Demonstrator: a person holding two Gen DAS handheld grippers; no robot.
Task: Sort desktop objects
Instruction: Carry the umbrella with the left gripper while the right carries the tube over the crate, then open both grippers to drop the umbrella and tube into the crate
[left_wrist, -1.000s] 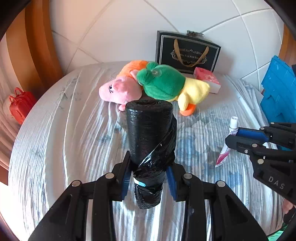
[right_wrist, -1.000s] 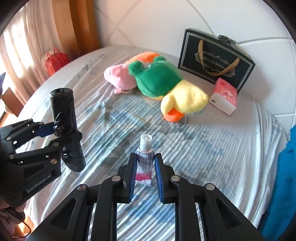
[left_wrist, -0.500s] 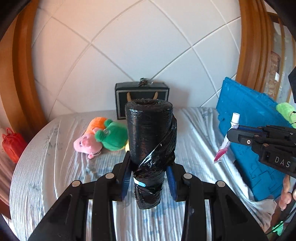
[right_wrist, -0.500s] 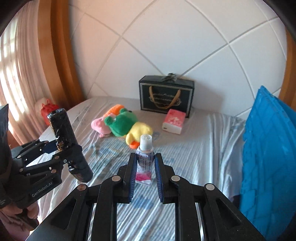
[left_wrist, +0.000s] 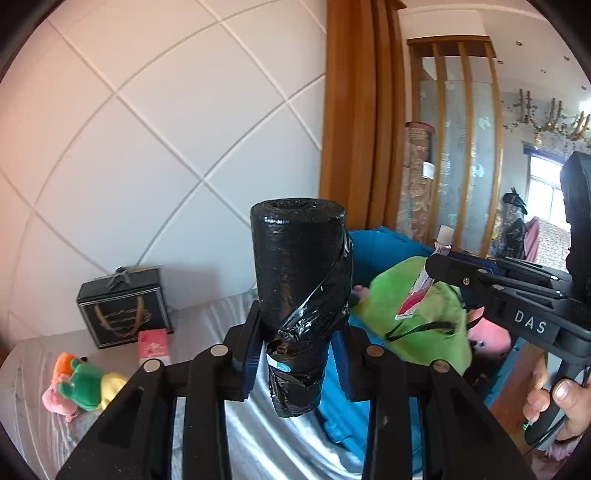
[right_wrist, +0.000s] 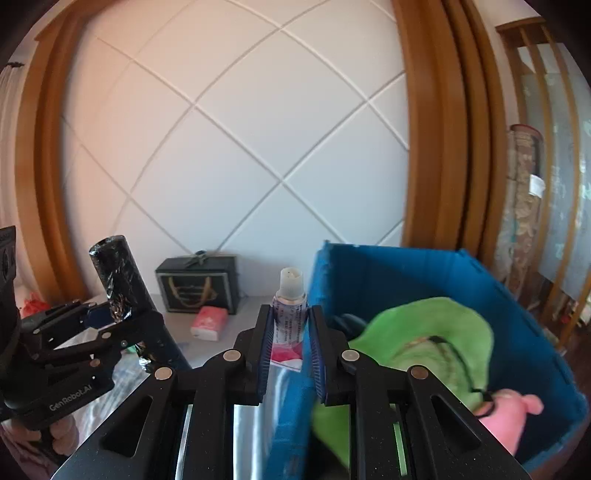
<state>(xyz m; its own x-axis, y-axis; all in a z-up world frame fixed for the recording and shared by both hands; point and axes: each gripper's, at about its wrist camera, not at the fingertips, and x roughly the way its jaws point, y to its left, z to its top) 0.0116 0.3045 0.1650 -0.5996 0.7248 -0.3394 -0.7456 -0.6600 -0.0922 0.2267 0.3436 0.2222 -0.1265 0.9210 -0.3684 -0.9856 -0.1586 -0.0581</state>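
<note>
My left gripper (left_wrist: 295, 354) is shut on an upright black roll of bin bags (left_wrist: 301, 280), held in the air; it also shows in the right wrist view (right_wrist: 118, 280). My right gripper (right_wrist: 290, 347) is shut on a small pink-and-white tube (right_wrist: 290, 314) with a white cap, held at the left rim of the blue bin (right_wrist: 436, 266). In the left wrist view the tube (left_wrist: 424, 280) hangs over the bin (left_wrist: 373, 243). A green hat (right_wrist: 424, 339) and a pink plush (right_wrist: 509, 410) lie in the bin.
On the bed (left_wrist: 33, 362) behind lie a pile of plush toys (left_wrist: 77, 380), a pink tissue pack (left_wrist: 153, 345) and a black gift bag (left_wrist: 123, 306). A white tiled wall (right_wrist: 240, 147) and wooden frame (right_wrist: 432, 129) stand beyond.
Both grippers have lifted and swung right with their loads, from over the bed to the blue bin. The bin's inside with the green hat has come into view.
</note>
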